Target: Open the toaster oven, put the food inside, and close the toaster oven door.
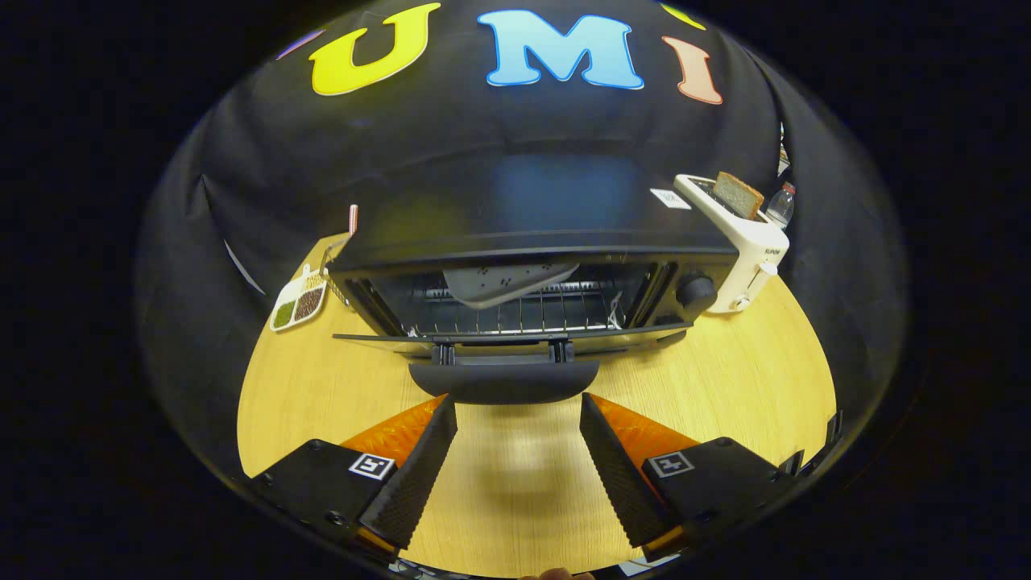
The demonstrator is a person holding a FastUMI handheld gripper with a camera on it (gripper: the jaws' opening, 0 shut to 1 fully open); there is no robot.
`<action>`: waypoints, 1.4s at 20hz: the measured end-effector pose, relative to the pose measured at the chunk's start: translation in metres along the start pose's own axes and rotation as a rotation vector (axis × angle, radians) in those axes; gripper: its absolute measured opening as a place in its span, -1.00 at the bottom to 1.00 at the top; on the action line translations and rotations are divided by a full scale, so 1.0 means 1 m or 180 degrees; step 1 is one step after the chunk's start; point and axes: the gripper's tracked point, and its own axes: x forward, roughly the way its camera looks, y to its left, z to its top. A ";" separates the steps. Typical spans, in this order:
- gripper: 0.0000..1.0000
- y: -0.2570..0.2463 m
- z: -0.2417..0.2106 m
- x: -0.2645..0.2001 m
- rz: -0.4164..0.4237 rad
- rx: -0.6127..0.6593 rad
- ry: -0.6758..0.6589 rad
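Observation:
The black toaster oven (523, 213) stands on the wooden table straight ahead. Its door (515, 337) is folded down flat toward me, and the dark door handle (504, 381) sits just ahead of my fingertips. Inside, on the wire rack (515, 314), a grey plate (507, 280) rests tilted. My gripper (517, 408) is open, its two black ribbed fingers (419, 471) spread wide just below the handle, with nothing between them. I cannot make out any food on the plate.
A white slot toaster (745, 234) with a slice of bread (737, 194) stands right of the oven. A small white tray of grains (298, 304) lies at the oven's left. Bare wooden table (725, 387) spreads around the fingers. A plastic bottle (780, 205) stands behind the toaster.

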 end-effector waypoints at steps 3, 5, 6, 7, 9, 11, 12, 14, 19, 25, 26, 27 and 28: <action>0.96 -0.004 0.033 -0.014 0.0015 0.0011 -0.0259; 0.96 -0.016 0.066 -0.026 0.0000 0.0014 -0.0509; 0.97 -0.023 0.083 -0.036 -0.0020 0.0009 -0.0672; 0.97 -0.031 0.100 -0.048 -0.0057 -0.0003 -0.0833; 0.96 -0.048 0.131 -0.079 -0.0189 -0.0057 -0.1196; 0.96 -0.057 0.159 -0.110 -0.0283 -0.0080 -0.1538; 0.96 -0.059 0.167 -0.123 -0.0295 -0.0075 -0.1685; 0.96 -0.073 0.186 -0.155 -0.0372 -0.0142 -0.2037; 0.95 -0.093 0.209 -0.224 -0.0671 -0.0364 -0.2693; 0.96 -0.120 0.169 -0.255 -0.0739 -0.0333 -0.2708; 0.97 -0.122 0.159 -0.255 -0.0704 -0.0295 -0.2678; 0.97 -0.125 0.150 -0.255 -0.0666 -0.0293 -0.2680; 0.96 -0.130 0.142 -0.254 -0.0642 -0.0290 -0.2666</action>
